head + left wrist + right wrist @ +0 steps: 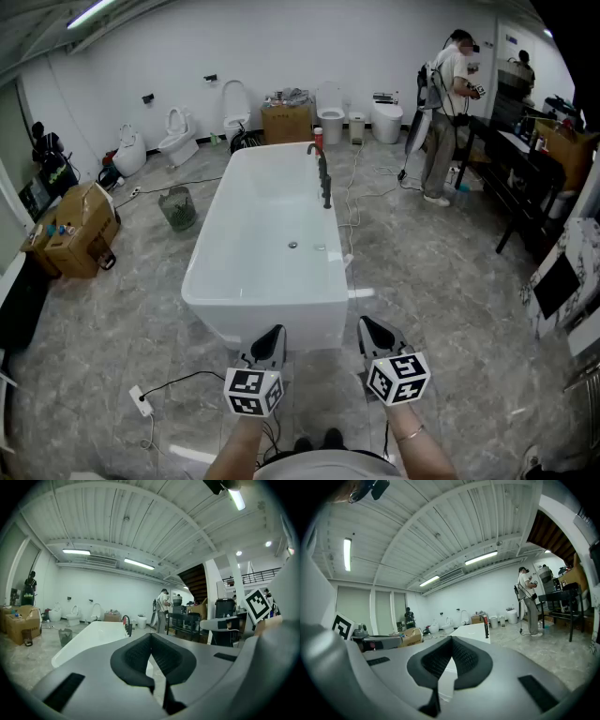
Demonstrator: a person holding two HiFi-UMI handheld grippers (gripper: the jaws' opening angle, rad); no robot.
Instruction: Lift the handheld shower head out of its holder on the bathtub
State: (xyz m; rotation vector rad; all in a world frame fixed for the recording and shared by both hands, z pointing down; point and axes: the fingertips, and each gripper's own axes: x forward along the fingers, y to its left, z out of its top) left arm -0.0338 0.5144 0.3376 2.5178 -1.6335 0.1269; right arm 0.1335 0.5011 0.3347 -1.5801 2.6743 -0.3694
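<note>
Right now your left hand-held gripper (273, 337) and right hand-held gripper (373, 330) hover side by side at the near end of the tub (208, 292). Both have their jaws pressed together with nothing between them. The tub stretches away from you. The shower head (325, 186) sits in its holder on the tub's right rim, toward the far end and well apart from both grippers. From here it reads only as a slim dark upright among the tap fittings, with a red-capped piece (318, 139) just behind it. So the step in hand is the approach. Walk up the tub's right side, minding the cable (352, 202) on the floor there, and spread the right jaws before you arrive. Come in level, close on the handle below the head, then lift straight up out of the holder so any hose does not snag.
</note>
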